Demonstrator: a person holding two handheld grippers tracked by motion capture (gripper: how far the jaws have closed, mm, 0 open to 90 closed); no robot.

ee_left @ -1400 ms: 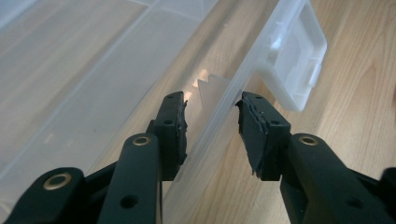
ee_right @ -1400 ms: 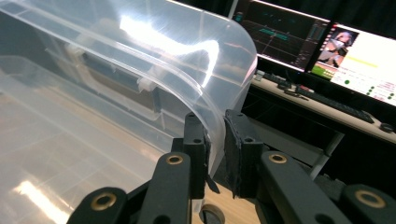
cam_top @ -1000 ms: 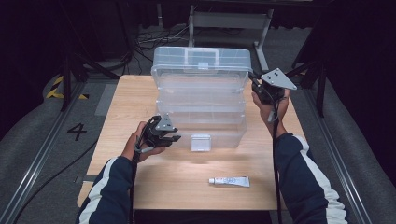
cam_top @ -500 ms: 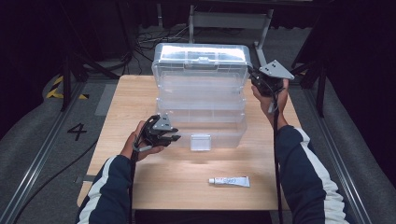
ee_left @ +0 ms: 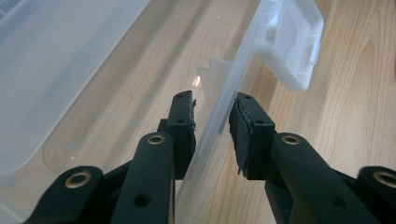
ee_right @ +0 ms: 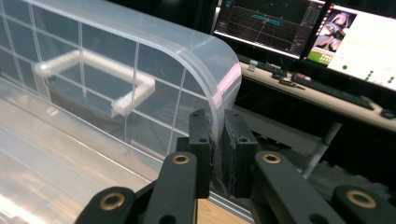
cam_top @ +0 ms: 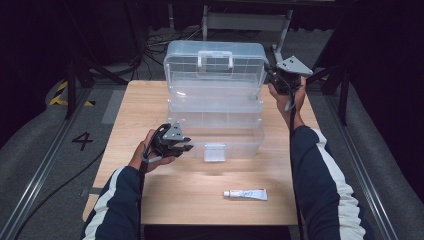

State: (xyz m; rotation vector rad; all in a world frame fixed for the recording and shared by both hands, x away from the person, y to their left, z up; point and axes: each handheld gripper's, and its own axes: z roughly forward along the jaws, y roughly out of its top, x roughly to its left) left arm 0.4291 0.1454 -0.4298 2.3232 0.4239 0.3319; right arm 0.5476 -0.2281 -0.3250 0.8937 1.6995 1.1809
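- Right gripper (cam_top: 278, 82) is clamped on the lid (ee_right: 140, 60) edge of the clear toolbox (cam_top: 215, 107), swinging it open.
- Left gripper (cam_top: 186, 147) straddles the toolbox's front wall (ee_left: 219, 116) beside the latch (cam_top: 214, 152); whether its pads press there, I cannot tell.
- Next, probably: lift the lid fully back while steadying the base; a tube (cam_top: 245, 194) lies nearer the person than the toolbox.
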